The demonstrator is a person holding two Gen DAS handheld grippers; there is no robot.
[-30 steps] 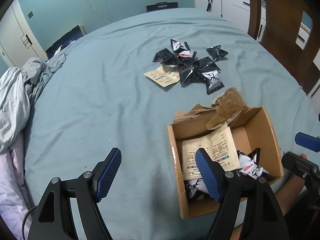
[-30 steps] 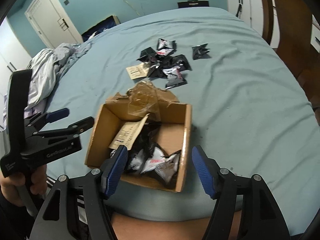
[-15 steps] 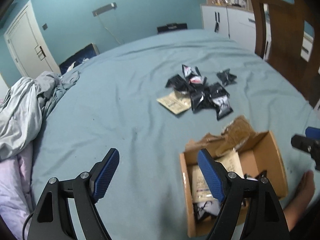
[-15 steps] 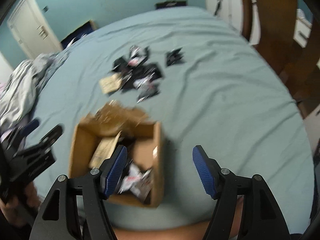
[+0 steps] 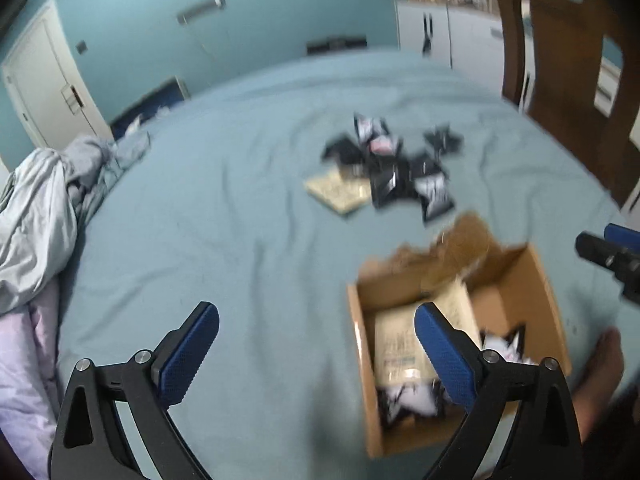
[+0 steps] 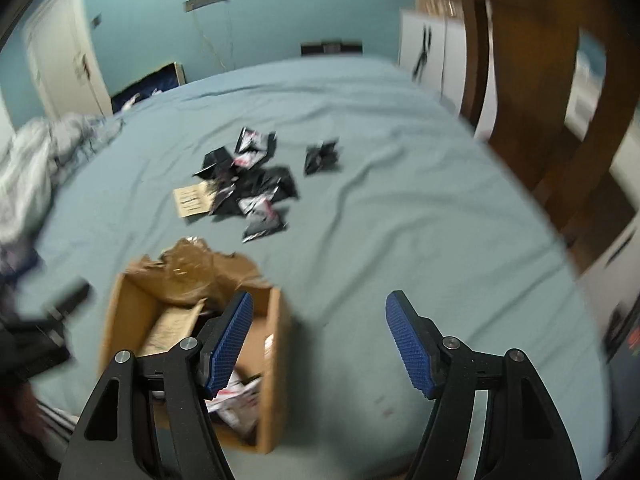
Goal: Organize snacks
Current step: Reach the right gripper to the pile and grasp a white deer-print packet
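Box (image 5: 548, 292): part-filled, seen at 4 o'clock.
Packets (image 5: 394, 170): scattered on bed (image 5: 240, 240), 12 o'clock.
Left claw (image 5: 316, 354): opening wide, nothing held.
Right claw (image 6: 318, 344): half-open, empty.
Advice: one edge packet is best singled out.

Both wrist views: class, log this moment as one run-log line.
left gripper: opening, empty | right gripper: open, empty | brown cardboard box: part-filled | black foil snack packets: loose on blue bedsheet

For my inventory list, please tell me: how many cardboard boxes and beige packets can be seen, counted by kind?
Cardboard box: 1
Beige packets: 2 (one on the bed, one in the box)
Total: 3
Black packets: too blurred to count.
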